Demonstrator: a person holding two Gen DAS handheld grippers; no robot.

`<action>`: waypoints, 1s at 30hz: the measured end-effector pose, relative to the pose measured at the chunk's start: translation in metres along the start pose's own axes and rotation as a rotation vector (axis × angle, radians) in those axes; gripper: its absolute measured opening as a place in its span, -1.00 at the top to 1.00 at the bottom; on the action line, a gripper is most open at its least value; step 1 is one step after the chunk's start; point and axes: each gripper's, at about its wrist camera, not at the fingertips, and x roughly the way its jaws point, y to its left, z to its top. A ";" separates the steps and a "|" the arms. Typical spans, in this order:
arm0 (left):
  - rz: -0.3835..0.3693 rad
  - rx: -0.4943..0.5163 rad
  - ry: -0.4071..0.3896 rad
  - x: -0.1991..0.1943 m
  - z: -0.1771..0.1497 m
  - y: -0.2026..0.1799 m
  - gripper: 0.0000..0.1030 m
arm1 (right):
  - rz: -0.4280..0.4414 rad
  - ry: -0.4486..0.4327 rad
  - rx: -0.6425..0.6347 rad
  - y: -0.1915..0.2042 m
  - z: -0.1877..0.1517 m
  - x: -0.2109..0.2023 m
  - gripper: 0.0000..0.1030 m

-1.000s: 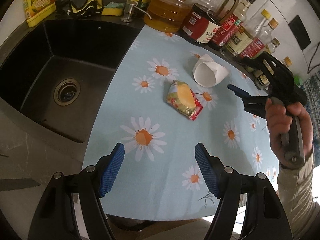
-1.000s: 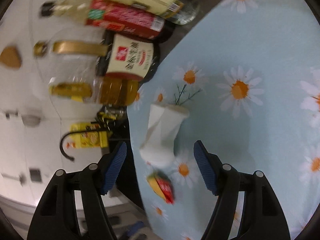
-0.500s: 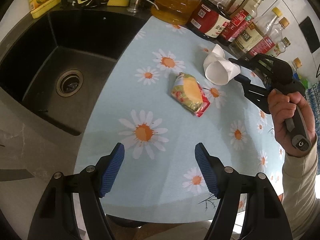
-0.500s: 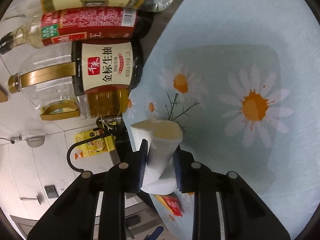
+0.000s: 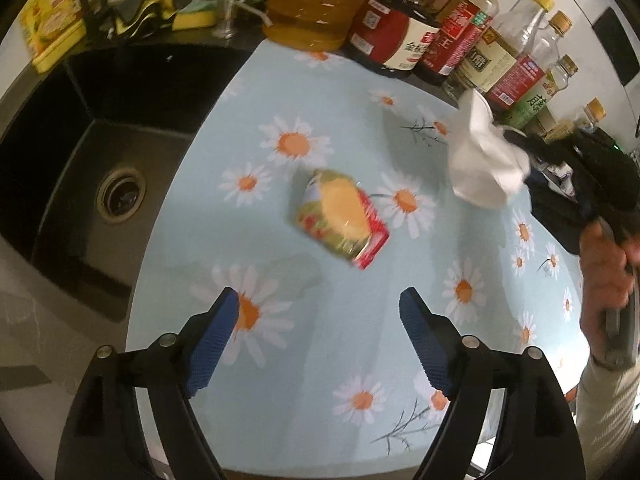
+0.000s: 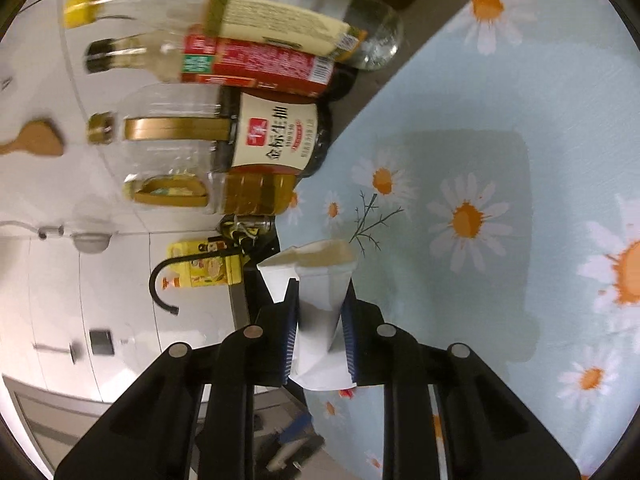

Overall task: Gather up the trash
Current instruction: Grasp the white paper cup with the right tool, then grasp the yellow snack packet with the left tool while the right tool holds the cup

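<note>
A crumpled white paper cup (image 6: 320, 300) is clamped between the blue pads of my right gripper (image 6: 318, 320) and held above the daisy tablecloth; it also shows in the left wrist view (image 5: 480, 160) at the right, lifted off the cloth. A yellow and red snack wrapper (image 5: 342, 218) lies flat on the tablecloth (image 5: 320, 360) in the middle. My left gripper (image 5: 320, 328) is open and empty, hovering a short way in front of the wrapper.
A black sink (image 5: 100, 152) lies left of the cloth. Several oil and sauce bottles (image 5: 400, 36) line the back edge by the wall. A yellow sponge (image 5: 194, 18) and a yellow box (image 5: 52, 28) sit behind the sink.
My right gripper closed on the paper cup and lifted it off the cloth. My left gripper moved closer to the wrapper and stayed open.
</note>
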 end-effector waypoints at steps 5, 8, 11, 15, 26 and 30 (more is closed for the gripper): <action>0.014 0.038 0.000 0.006 0.016 -0.013 -0.55 | -0.058 0.000 -0.132 0.004 -0.019 -0.029 0.57; 0.026 0.061 0.023 0.016 0.027 -0.022 -0.55 | -0.062 0.005 -0.181 0.001 -0.032 -0.045 0.57; 0.047 0.100 0.055 0.027 0.035 -0.031 -0.55 | -0.061 0.008 -0.220 -0.003 -0.045 -0.058 0.57; 0.088 0.121 0.067 0.041 0.042 -0.035 -0.55 | -0.071 0.003 -0.248 -0.009 -0.054 -0.072 0.57; 0.142 0.108 0.081 0.055 0.050 -0.034 -0.46 | -0.071 -0.010 -0.236 -0.031 -0.063 -0.097 0.57; 0.134 0.117 0.091 0.058 0.049 -0.033 -0.19 | -0.059 0.001 -0.239 -0.030 -0.066 -0.099 0.57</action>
